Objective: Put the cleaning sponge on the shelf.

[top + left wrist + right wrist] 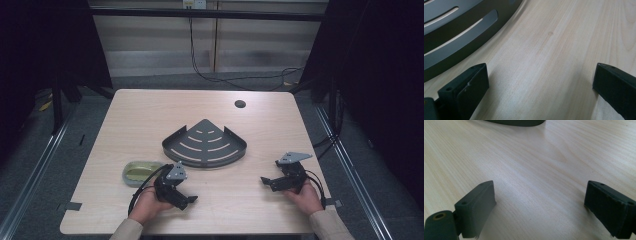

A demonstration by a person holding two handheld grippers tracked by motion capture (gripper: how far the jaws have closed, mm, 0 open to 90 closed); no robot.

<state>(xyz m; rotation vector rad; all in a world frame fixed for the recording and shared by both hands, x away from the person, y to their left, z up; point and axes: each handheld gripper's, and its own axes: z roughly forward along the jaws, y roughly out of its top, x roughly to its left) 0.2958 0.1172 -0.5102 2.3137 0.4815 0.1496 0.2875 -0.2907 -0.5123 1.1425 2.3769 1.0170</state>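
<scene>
Two hand-held tools rest low over the near part of a pale wooden desk (150, 115), one in each of the person's hands, and neither holds anything. In the high view the left tool (186, 192) sits near the front edge, just right of a small oval dish (140, 172) with a greenish-yellow inside, which lies flat on the desk close beside the left hand (147, 205). The left tool's jaws point toward the right and slightly forward; in the left gripper view they stand wide apart with bare wood between them, and the left tool (540, 80) has nothing against its pads. The dark grey fan-shaped rack (204, 145), a slotted quarter-round tray with a low rim, lies flat at the middle of the desk, beyond and between the two tools and apart from both. Its curved rim and long slots show at the upper left of the left gripper view (454, 37), near that tool's left jaw but not touching it. The right tool (267, 182) lies near the front right of the desk in the right hand (305, 197), its jaws pointing leftward. In the right gripper view the right tool (539, 200) is likewise spread wide over bare wood, and a sliver of the rack's rim (516, 122) shows at the top edge, well ahead of the jaws. A round cable hole (240, 104) sits in the desk's far right part.
</scene>
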